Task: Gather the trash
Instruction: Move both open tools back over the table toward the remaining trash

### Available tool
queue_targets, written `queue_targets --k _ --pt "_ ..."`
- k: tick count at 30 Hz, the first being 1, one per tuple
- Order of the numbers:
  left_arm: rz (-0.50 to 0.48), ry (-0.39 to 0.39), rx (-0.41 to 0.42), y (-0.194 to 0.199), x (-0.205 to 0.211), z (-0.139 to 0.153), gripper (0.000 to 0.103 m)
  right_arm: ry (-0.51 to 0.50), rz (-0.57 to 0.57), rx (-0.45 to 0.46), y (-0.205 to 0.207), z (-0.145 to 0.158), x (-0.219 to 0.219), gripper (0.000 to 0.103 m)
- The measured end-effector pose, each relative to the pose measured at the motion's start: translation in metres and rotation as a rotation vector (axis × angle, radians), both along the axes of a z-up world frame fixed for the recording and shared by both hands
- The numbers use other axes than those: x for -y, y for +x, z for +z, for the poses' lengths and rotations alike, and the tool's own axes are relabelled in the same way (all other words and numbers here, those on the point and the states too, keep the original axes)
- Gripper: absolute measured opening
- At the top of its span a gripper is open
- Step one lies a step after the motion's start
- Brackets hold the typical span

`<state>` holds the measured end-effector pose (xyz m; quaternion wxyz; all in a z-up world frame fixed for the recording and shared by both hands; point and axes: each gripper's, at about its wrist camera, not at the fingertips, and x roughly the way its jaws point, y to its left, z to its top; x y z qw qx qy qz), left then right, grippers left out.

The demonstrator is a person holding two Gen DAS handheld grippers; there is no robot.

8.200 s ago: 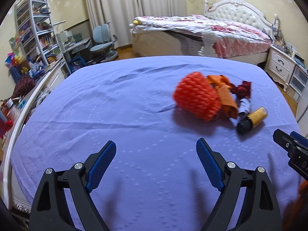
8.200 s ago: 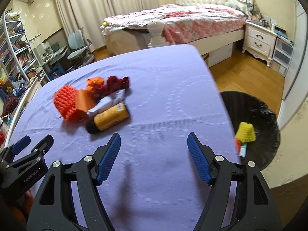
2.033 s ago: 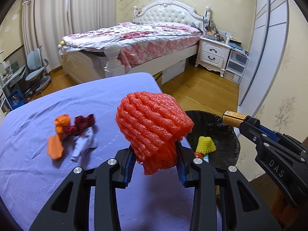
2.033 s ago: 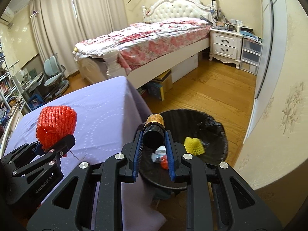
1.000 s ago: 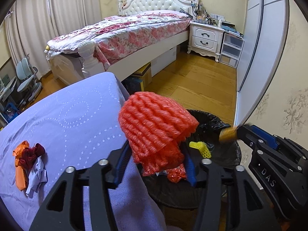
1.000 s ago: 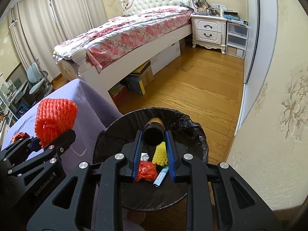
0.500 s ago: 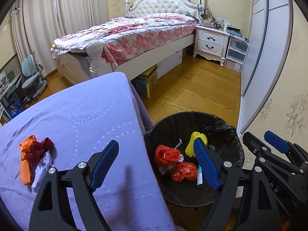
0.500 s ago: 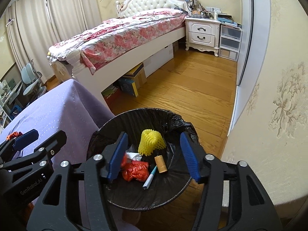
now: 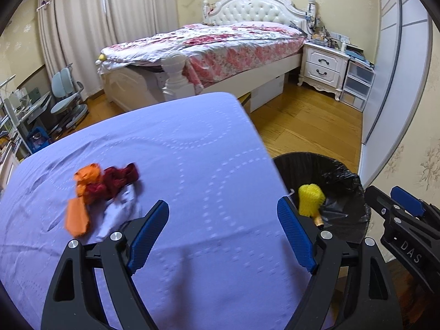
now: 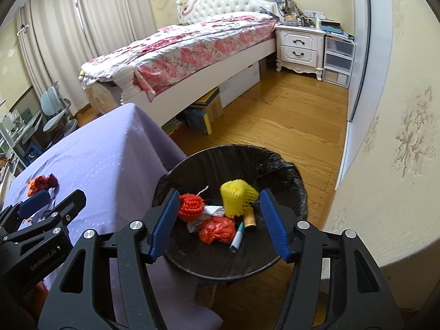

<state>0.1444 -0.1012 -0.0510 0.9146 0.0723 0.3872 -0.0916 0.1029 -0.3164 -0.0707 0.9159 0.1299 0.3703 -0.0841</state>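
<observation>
Hanging over the black-lined trash bin (image 10: 288, 176), the right gripper (image 10: 218, 222) was seen with its jaws spread apart and nothing between them. Inside the bin, a yellow foam net (image 10: 236, 196), an orange-red foam net (image 10: 191, 205), a crumpled red wrapper (image 10: 217, 229), a small amber bottle (image 10: 249, 218), a white scrap of paper (image 10: 213, 211) and a tube with a teal cap (image 10: 237, 236) were found lying together on the liner. The bottle was lying just beside the yellow net, and the tube was resting against the red wrapper.

The left gripper (image 9: 222, 236) was held above the purple tabletop (image 9: 170, 148), near the corner that adjoins the bin. Its jaws were standing wide, and nothing was gripped between the blue pads (image 9: 148, 236). Both pairs of jaws had just been opened, and no item was left in either.

On the tabletop, to the left of the left gripper, a small heap of trash was left uncollected: an orange scrap (image 9: 78, 214), a dark red crumpled piece (image 9: 118, 178) and a pale wrapper (image 9: 121, 209), all touching one another. From the left wrist view, part of the bin (image 9: 343, 181) was seen past the tabletop's edge, with the yellow net (image 9: 310, 199) showing in it and the right gripper (image 9: 396, 200) reaching in from the right.
</observation>
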Motion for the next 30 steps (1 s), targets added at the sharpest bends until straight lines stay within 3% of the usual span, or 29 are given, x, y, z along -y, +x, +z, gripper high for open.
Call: queue_targets --k 30 --pt "0.401 -0.002 -0.018 -0.035 -0.21 -0.005 0.081 -0.018 0.384 -0.007 0.019 0.019 -0.201 0.059"
